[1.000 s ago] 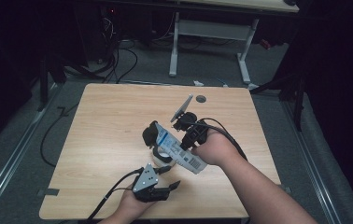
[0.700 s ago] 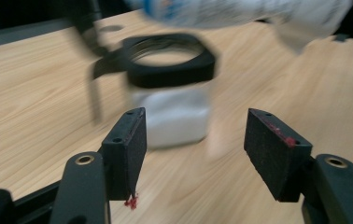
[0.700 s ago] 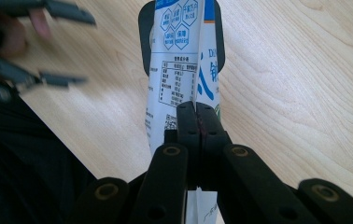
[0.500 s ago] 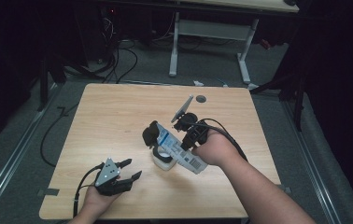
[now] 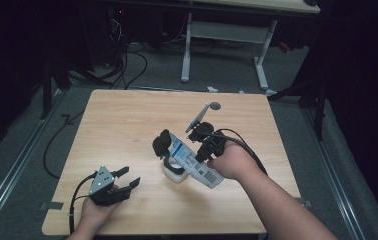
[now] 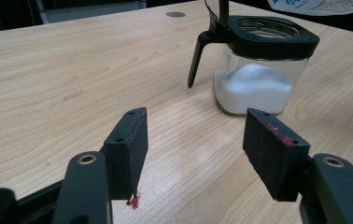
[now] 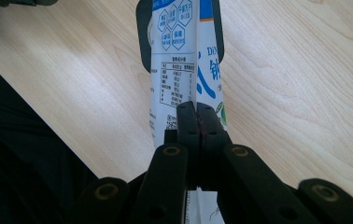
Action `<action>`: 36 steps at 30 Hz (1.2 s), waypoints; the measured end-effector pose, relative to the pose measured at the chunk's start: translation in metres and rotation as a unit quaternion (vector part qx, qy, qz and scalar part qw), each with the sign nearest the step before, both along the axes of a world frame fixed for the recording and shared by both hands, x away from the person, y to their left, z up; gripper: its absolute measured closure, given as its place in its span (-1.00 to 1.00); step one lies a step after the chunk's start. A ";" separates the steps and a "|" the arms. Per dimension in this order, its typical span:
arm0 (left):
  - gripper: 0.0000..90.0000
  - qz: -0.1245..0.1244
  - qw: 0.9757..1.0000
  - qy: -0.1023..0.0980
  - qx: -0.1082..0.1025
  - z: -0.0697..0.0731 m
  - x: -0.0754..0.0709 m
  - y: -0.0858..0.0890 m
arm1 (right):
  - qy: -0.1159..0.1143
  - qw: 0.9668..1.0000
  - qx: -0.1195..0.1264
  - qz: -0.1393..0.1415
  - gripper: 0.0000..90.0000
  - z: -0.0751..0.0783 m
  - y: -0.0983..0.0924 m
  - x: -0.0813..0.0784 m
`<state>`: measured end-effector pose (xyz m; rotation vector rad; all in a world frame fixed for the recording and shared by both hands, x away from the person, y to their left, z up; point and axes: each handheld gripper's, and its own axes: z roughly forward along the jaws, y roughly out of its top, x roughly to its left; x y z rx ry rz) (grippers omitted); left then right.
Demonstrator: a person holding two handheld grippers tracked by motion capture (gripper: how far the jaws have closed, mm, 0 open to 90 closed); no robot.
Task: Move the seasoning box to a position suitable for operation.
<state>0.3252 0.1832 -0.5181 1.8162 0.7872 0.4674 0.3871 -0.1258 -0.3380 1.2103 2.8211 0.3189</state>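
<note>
Two grippers in use — right gripper [image 5: 202, 150] fingers clamped on a white-and-blue pouch [image 5: 194, 162], held tilted over the glass jar [image 5: 173, 171] mid-bench. Left gripper [image 5: 119, 181] fingers apart, empty, near the bench [image 5: 127, 115] front edge.

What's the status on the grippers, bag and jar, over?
Right gripper shut on white-blue bag, tilted over glass jar. Left gripper open, empty, apart from jar. Nothing in the way.
</note>
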 end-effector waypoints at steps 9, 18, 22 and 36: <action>-0.08 0.000 1.000 0.001 0.002 -0.002 0.001 0.001 | 0.004 1.000 -0.002 -0.007 1.00 0.000 -0.007 0.000; -0.08 -0.002 1.000 -0.001 0.007 -0.002 0.001 0.000 | 0.007 0.999 -0.013 -0.031 1.00 -0.005 -0.022 0.002; -0.08 0.000 1.000 -0.003 0.009 -0.002 0.001 0.000 | 0.007 0.999 -0.019 -0.038 1.00 -0.008 -0.030 0.005; -0.08 0.005 1.000 -0.003 0.009 -0.002 0.002 0.003 | -0.001 0.998 -0.032 -0.059 1.00 -0.018 -0.061 0.015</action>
